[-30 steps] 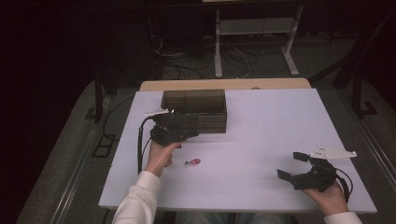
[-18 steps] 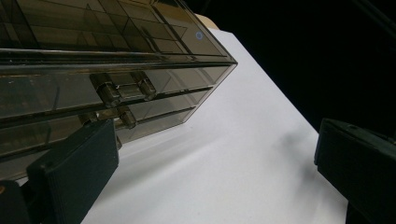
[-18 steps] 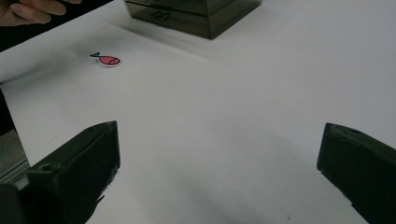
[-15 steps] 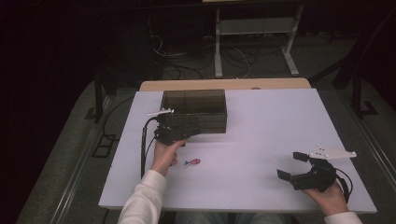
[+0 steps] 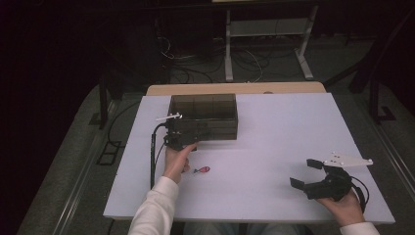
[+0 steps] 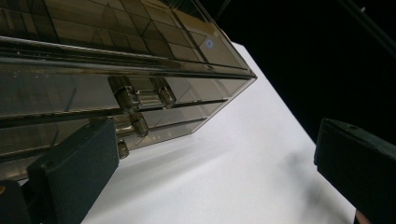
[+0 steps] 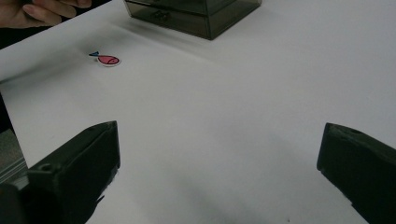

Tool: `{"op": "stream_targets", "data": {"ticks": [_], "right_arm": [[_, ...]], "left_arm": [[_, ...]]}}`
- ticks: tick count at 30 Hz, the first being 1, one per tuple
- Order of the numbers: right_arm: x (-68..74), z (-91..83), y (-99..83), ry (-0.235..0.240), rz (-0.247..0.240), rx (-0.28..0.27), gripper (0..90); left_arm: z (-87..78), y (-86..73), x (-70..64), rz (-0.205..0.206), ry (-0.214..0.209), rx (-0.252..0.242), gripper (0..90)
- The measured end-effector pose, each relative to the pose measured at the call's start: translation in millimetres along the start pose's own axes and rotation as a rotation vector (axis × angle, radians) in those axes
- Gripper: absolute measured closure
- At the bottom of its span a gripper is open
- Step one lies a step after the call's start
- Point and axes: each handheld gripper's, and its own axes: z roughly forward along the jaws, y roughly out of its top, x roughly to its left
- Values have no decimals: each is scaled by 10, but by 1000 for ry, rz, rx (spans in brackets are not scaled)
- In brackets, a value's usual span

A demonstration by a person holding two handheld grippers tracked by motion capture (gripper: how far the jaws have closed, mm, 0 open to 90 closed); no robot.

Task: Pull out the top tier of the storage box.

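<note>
Down at the near right corner of the white tabletop (image 5: 274,147), the right gripper (image 5: 309,174) sits low in the person's right hand (image 5: 348,208), its jaws spread wide with nothing between them. From the right gripper view both black jaws frame bare white surface, and beyond them lies a little pink fish-shaped piece (image 7: 108,60) with a blue tail, flat on the tabletop. In the high view that same fish-shaped piece (image 5: 201,170) rests just beside the person's left hand (image 5: 176,164), close to the fingers but whether it touches them I cannot tell.

Moving farther out, the left hand, white sleeve (image 5: 154,208) trailing back to the near edge, holds the left gripper (image 5: 180,138) right up at the front of the smoky transparent drawer box (image 5: 203,116). The black cable (image 5: 153,156) loops down alongside the wrist. Along the left gripper view, the jaws stand wide apart and hold nothing: one jaw sits just in front of the drawer box (image 6: 116,70), level with the small metal knobs (image 6: 140,95) on the drawer fronts, the other out over open tabletop. The drawers look pushed in. The box stands on the far left part of the tabletop, well apart from the right gripper.

Beyond the far edge, dark floor, tangled cables (image 5: 195,61) and a white frame (image 5: 266,46).
</note>
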Motion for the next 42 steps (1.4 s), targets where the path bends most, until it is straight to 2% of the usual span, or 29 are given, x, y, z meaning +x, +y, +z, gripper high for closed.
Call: {"op": "stream_targets", "data": {"ticks": [7,14,19,23,24,28,39,42], "right_arm": [[0,1,1,0,-1,-1,0],[0,2,1,0,-1,-1,0],[2,6,2,1,-2,1,0],[3,8,2,1,-3,2,0],[3,8,2,1,-3,2,0],[1,6,1,1,-2,0,0],[2,10,1,0,-3,2,0],[3,10,0,1,-3,2,0]], "left_arm": [[31,-8,7,-36,2,-21,0],[24,3,63,-127,-20,-50,0],[15,2,83,-161,-34,-61,20],[4,4,101,-208,-49,-85,30],[4,4,101,-208,-49,-85,31],[-12,12,130,-251,-49,-94,43],[-46,27,185,-295,-25,-98,68],[-57,30,200,-311,-5,-90,139]]}}
